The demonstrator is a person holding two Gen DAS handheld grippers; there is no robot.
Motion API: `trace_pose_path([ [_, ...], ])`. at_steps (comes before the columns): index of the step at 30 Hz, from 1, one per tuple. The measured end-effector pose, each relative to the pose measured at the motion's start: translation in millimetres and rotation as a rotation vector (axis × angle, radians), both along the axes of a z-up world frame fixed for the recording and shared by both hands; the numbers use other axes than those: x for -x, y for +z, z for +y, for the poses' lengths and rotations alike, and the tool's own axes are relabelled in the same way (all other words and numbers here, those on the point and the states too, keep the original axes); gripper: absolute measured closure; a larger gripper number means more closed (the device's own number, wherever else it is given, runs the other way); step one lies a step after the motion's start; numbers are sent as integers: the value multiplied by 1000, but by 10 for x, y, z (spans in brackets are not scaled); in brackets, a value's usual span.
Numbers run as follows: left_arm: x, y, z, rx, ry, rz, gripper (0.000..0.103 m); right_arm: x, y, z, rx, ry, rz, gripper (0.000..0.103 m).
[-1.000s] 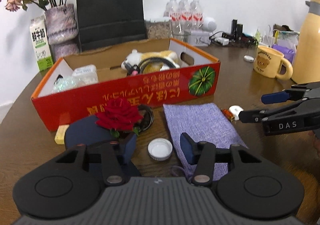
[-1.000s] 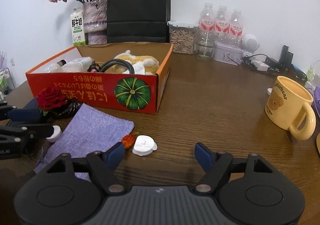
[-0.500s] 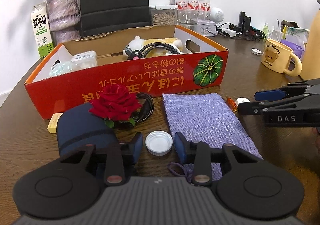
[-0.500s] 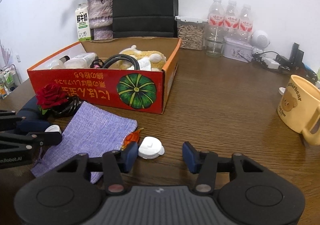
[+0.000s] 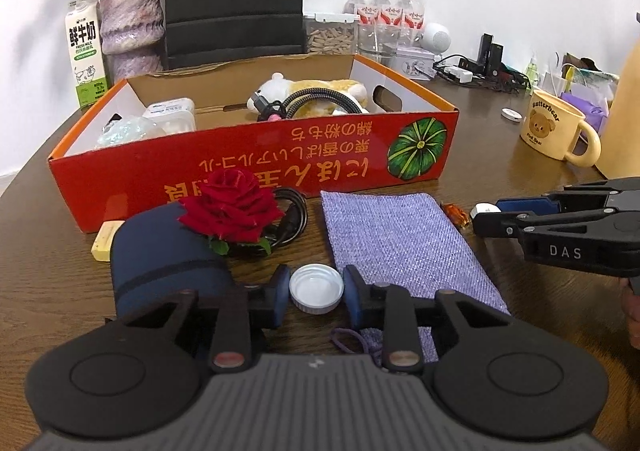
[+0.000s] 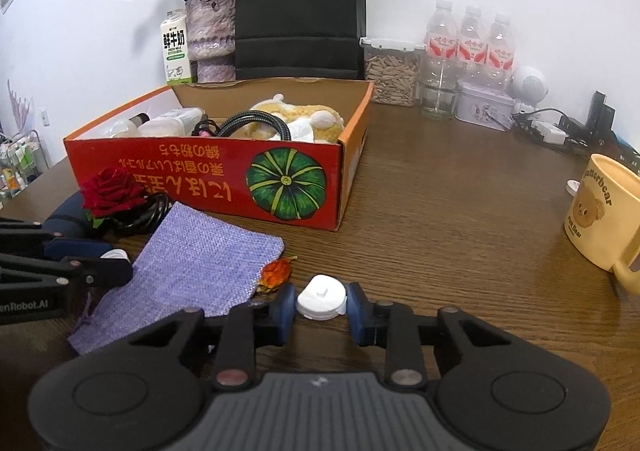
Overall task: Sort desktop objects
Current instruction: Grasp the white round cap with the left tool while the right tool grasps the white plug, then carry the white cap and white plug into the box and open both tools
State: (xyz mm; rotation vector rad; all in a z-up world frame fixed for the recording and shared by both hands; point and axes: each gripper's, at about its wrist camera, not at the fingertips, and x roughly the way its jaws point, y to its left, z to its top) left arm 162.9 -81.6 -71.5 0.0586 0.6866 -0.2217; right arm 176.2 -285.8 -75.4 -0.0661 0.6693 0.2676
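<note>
Left gripper (image 5: 316,294) just closing on round white bottle cap (image 5: 316,293); right gripper (image 6: 321,309) just closing on small white plastic plug (image 6: 321,297), both pinched between blue pads.

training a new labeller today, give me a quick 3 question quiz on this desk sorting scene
1. True or false: the purple cloth pouch lies inside the red cardboard box.
2. Which item sits between the fingers of the left gripper?
A. the red rose
B. the white bottle cap
C. the yellow bear mug
3. Fill in: between the fingers of the right gripper is a small ____ plastic piece.

Key
1. False; it lies flat on the table in front of the box.
2. B. Both grippers' jaws have just been closing, each with its item between them.
3. white
</note>
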Motion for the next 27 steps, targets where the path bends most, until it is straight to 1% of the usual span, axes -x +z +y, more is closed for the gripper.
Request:
trace_pose_path([
  [9, 57, 125, 22, 13, -10, -40, 74, 42, 155, -26, -10, -26, -38, 76],
  [19, 52, 469, 89, 18, -16, -164, 74, -18, 501, 138, -5, -19, -126, 76],
  [23, -13, 612, 117, 13, 0, -223, 74, -100, 653, 244, 2, -14, -167, 76],
  [27, -112, 705, 182, 18, 15, -254, 74, -217, 766, 379, 2, 0, -194, 76],
])
